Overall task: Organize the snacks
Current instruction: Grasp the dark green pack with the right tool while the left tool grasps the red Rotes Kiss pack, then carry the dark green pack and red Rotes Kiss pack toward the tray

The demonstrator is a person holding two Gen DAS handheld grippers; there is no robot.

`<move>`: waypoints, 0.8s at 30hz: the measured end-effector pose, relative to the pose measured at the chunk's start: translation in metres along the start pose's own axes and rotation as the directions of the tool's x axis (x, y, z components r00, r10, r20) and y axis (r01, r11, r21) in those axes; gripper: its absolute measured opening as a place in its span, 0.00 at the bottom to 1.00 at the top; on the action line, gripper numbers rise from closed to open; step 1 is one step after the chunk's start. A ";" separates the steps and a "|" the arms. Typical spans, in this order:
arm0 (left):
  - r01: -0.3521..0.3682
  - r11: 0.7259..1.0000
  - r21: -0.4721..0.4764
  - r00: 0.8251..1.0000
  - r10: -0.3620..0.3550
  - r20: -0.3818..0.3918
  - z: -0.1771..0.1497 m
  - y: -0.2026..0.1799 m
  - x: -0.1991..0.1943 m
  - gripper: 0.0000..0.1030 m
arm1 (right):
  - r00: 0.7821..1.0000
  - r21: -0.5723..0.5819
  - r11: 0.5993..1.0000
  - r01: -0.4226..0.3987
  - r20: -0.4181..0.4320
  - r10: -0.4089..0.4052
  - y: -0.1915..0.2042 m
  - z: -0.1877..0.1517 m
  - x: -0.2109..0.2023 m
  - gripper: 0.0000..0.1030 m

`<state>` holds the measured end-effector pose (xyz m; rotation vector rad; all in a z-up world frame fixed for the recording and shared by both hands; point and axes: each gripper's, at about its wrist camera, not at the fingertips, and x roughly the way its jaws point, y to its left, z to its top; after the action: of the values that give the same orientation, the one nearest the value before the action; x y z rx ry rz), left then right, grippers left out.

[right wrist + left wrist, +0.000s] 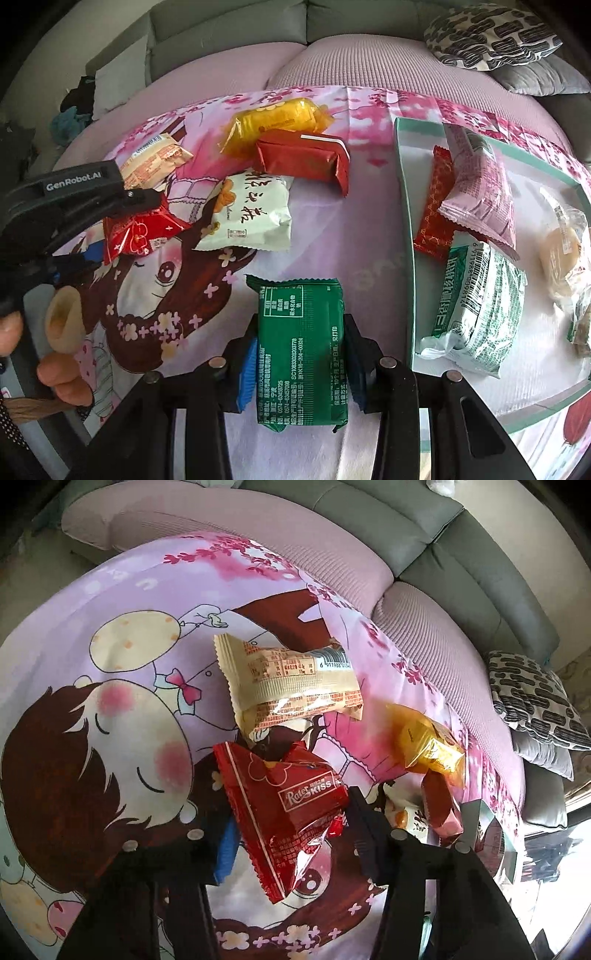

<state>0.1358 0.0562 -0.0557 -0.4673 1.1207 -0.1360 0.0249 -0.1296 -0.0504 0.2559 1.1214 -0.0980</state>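
Observation:
My left gripper [291, 819] is shut on a crumpled red "Kiss" snack packet [288, 801], low over the cartoon-print cloth [110, 664]; the same red packet [140, 229] shows at the left of the right wrist view. My right gripper [301, 354] is shut on a green snack packet [301, 332], just left of a teal-rimmed tray [404, 206]. Loose on the cloth lie a beige packet [291, 683], a yellow packet [424, 746], a dark red packet [306, 158] and a white packet [251, 214].
The tray holds a pink packet [480, 192], a red one [436, 214], a green-and-white one [480, 302] and a clear-wrapped pastry [561, 254]. A grey sofa with a patterned cushion [491, 37] curves behind. A person's hand [62, 325] holds the left gripper.

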 end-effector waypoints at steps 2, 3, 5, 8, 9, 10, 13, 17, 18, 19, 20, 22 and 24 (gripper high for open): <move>-0.004 1.000 -0.004 1.000 0.004 -0.004 0.000 0.000 -0.001 0.52 | 1.000 0.005 1.000 -0.005 -0.002 0.005 -0.001 0.000 -0.001 0.41; -0.006 1.000 -0.007 1.000 0.006 -0.009 0.000 0.001 -0.002 0.52 | 1.000 0.007 1.000 -0.007 -0.003 0.008 -0.001 -0.001 -0.001 0.41; -0.006 1.000 -0.021 1.000 0.005 -0.019 0.000 0.003 -0.005 0.52 | 1.000 0.009 1.000 -0.011 -0.003 0.011 -0.001 -0.001 -0.002 0.41; 0.001 0.999 -0.043 1.000 -0.002 -0.027 -0.001 0.006 -0.011 0.52 | 1.000 0.003 1.000 -0.011 0.002 0.011 0.000 -0.001 -0.006 0.41; 0.001 0.999 -0.047 1.000 -0.002 -0.027 -0.001 0.006 -0.013 0.52 | 1.000 0.002 1.000 -0.012 0.006 0.012 0.001 -0.001 -0.008 0.41; 0.000 0.999 -0.048 1.000 -0.001 -0.026 -0.001 0.006 -0.016 0.52 | 1.000 0.001 1.000 -0.013 0.011 0.013 0.001 -0.001 -0.009 0.41; 0.002 0.999 -0.045 1.000 -0.002 -0.017 -0.001 0.006 -0.024 0.52 | 0.999 0.002 1.000 -0.021 0.027 0.021 0.002 0.000 -0.016 0.41; 0.017 0.999 -0.039 1.000 -0.017 0.004 -0.002 0.001 -0.035 0.52 | 0.998 0.006 0.999 -0.034 0.060 0.034 0.001 0.001 -0.029 0.41; 0.020 0.999 -0.035 1.000 -0.020 0.010 -0.002 0.000 -0.038 0.52 | 0.997 0.008 0.999 -0.037 0.066 0.036 0.000 0.001 -0.032 0.41; 0.023 0.999 -0.030 1.000 -0.023 0.016 -0.002 -0.002 -0.040 0.52 | 0.997 0.011 0.999 -0.039 0.074 0.039 -0.001 0.002 -0.035 0.41; 0.027 0.999 -0.021 0.999 -0.027 0.026 -0.003 -0.005 -0.045 0.52 | 0.996 0.013 0.999 -0.043 0.082 0.041 -0.002 0.003 -0.039 0.41; 0.033 0.999 -0.007 0.999 -0.033 0.037 -0.004 -0.011 -0.050 0.52 | 0.994 0.019 0.999 -0.047 0.099 0.045 -0.005 0.004 -0.046 0.41; 0.045 0.999 0.015 0.998 -0.046 0.047 -0.007 -0.020 -0.055 0.52 | 0.992 0.028 0.998 -0.051 0.117 0.047 -0.009 0.006 -0.054 0.41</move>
<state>0.1081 0.0548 -0.0032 -0.4817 1.0627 -0.1719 0.0050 -0.1421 -0.0012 0.3016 0.9978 -0.0856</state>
